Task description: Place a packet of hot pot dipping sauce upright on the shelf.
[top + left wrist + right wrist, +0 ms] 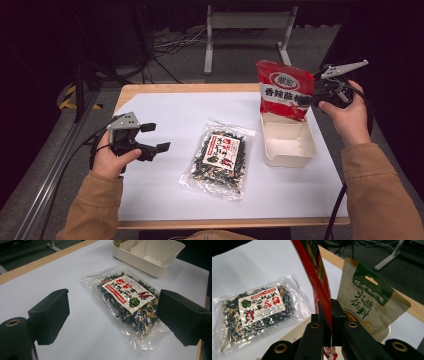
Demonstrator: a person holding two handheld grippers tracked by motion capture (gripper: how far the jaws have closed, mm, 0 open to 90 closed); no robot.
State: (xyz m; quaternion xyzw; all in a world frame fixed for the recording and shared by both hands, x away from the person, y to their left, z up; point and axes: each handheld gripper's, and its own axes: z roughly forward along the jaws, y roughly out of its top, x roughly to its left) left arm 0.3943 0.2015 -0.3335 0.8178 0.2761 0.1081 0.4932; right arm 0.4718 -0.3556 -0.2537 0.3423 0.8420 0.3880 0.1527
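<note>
My right gripper (307, 101) is shut on the edge of a red snack bag (282, 90), which hangs upright over a cream box (290, 159) at the table's right. In the right gripper view the red bag (317, 277) is pinched edge-on between the jaws of the right gripper (329, 315). A beige pouch with a green top (367, 302) stands in the box behind it. A clear bag of dried dark mix (220, 157) lies flat mid-table. My left gripper (156, 137) hovers left of it, open and holding nothing. From the left gripper (115, 317), the clear bag (127, 297) lies ahead.
A white sheet (165, 190) covers most of the wooden table (150, 89). The cream box (150, 267) has an inner divider. Beyond the table's far edge are a dark floor with cables (170, 45) and a grey desk frame (245, 22).
</note>
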